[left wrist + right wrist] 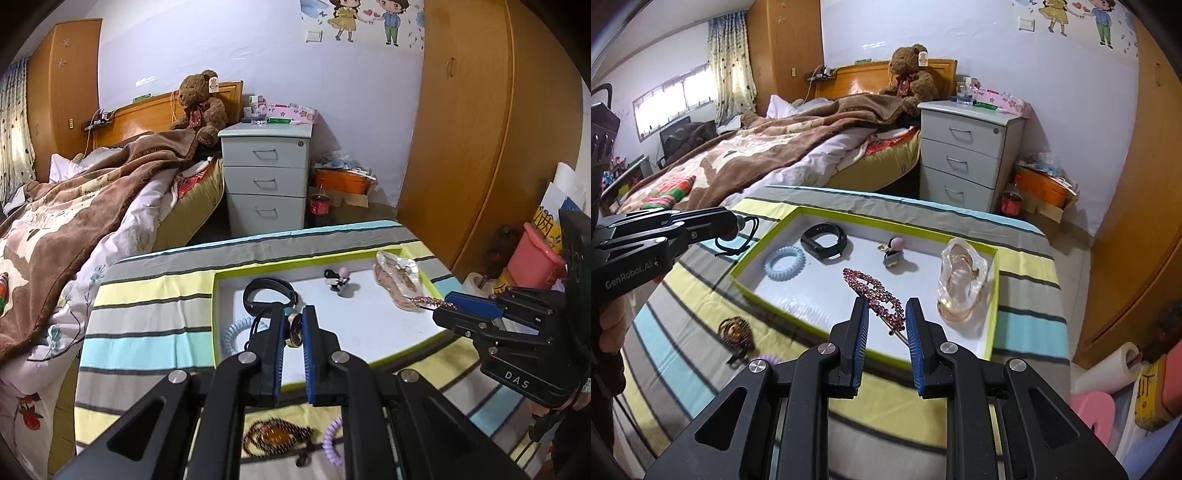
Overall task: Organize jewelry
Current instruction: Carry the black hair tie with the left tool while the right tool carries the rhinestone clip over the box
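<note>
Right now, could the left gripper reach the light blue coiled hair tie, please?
Probably not yet: the left gripper is shut on a round gold-rimmed pendant, though nothing blocks the light blue coiled hair tie.

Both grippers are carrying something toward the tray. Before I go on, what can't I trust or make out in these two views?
- Pendant, left wrist view: the left gripper pads cover its edges; design unreadable.
- Its black cord: the end is hidden behind the gripper in the right wrist view.
- Pink hair clip, right wrist view: the contact with the right gripper pads is unclear.
- Bead bracelet and purple coil, left wrist view: blurred, partly behind fingers.
</note>
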Tool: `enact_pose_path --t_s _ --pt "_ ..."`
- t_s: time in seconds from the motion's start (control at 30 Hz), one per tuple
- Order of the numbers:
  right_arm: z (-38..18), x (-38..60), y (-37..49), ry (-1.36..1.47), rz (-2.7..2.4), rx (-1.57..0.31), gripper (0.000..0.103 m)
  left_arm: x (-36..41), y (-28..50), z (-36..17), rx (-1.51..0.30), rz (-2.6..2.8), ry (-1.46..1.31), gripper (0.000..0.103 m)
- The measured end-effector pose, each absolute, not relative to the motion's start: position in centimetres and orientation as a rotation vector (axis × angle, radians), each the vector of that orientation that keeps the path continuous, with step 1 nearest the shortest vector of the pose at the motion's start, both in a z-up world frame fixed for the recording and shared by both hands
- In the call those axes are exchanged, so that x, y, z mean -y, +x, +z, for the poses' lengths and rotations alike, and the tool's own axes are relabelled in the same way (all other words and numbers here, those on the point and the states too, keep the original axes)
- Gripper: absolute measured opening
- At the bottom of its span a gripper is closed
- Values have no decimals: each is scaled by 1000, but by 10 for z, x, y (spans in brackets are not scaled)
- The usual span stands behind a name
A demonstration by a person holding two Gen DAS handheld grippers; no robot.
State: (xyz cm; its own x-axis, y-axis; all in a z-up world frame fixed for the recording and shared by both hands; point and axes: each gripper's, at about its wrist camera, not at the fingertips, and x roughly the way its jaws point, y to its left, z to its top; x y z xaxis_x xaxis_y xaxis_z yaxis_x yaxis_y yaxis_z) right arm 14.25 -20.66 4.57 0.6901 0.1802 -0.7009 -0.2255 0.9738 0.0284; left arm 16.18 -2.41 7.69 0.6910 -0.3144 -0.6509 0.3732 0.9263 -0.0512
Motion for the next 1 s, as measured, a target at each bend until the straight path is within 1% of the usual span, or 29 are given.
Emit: enact_pose_path --t_s 0.37,0.63,1.0 --pt "16 195 197 -79 227 -846 21 27 205 44 -784 -363 84 10" --pt "-2 181 225 -130 228 -891 21 30 217 24 -816 -347 94 10" --pt "-17 176 235 -155 227 -920 21 34 227 6 -864 -332 96 10"
